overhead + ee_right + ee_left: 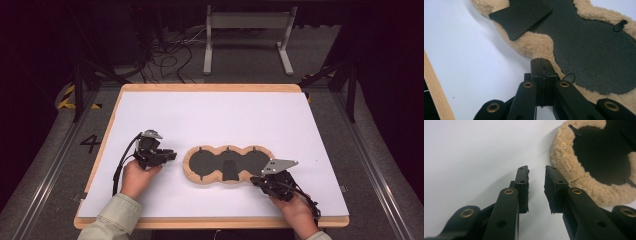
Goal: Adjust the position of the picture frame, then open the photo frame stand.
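We see a three-lobed black pad [228, 164] rimmed in tan fleece, lying flat, just right of our left gripper [169, 155], touching our closed right gripper [256, 181].

pad rim [189, 172]: woolly tan fleece, rough
pad centre [205, 164]: black leather-like sheet, matt, fine grain
surface [220, 120]: smooth white sheet, pale wooden edge
hand-held gripper [536, 185]: matt black plastic, brass rivets

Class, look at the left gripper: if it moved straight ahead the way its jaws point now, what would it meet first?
Probably the fleece rim of the tan and black pad. The left gripper, jaws slightly apart and holding nothing, points toward the pad's near end across bare white tabletop. Depth is unclear.
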The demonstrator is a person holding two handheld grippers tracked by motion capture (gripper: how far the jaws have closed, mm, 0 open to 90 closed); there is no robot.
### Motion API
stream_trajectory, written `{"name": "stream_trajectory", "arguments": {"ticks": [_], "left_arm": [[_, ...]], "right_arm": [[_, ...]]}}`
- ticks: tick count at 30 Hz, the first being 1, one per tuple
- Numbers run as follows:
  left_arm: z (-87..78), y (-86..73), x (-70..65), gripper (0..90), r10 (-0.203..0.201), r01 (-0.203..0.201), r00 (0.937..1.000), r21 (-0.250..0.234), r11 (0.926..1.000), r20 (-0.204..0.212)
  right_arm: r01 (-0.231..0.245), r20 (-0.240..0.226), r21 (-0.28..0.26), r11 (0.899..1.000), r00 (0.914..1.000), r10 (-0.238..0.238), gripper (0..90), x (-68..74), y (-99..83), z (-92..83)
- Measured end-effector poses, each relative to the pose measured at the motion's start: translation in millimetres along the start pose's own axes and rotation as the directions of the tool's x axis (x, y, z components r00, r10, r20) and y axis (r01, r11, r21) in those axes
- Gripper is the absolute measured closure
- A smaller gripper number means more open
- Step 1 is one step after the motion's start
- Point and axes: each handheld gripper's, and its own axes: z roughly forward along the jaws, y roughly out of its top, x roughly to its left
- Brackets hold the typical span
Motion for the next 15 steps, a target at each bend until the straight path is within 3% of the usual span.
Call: {"name": "stream_trajectory", "arguments": {"ticks": [3, 6, 11, 15], "left_arm": [[-3.0, 0.1, -1.8, 70.4, 0.01, -0.01, 0.9999, -0.021, 0.9997, 0.01], [-6.4, 0.6, -5.0, 68.8, 0.037, -0.036, 0.9992, -0.059, 0.9976, 0.013], [-12.7, 1.3, -10.2, 64.7, 0.109, -0.107, 0.9939, -0.102, 0.989, 0.016], [-16.7, 1.7, -13.9, 63.1, 0.133, -0.132, 0.9911, -0.134, 0.9822, 0.001]], "right_arm": [[0.022, 0.003, -0.038, 0.999, 0.9998, -0.022, 90.0, 3.2, 1.8, -6.9], [0.011, -0.011, -0.069, 0.998, 0.9999, -0.012, 90.0, 3.4, 5.1, -15.2], [0.018, -0.022, -0.078, 0.997, 0.9996, -0.02, 90.0, 5.5, 7.1, -20.1], [0.033, -0.038, -0.079, 0.996, 0.9986, -0.036, 90.0, 9.8, 9.9, -17.5]]}}
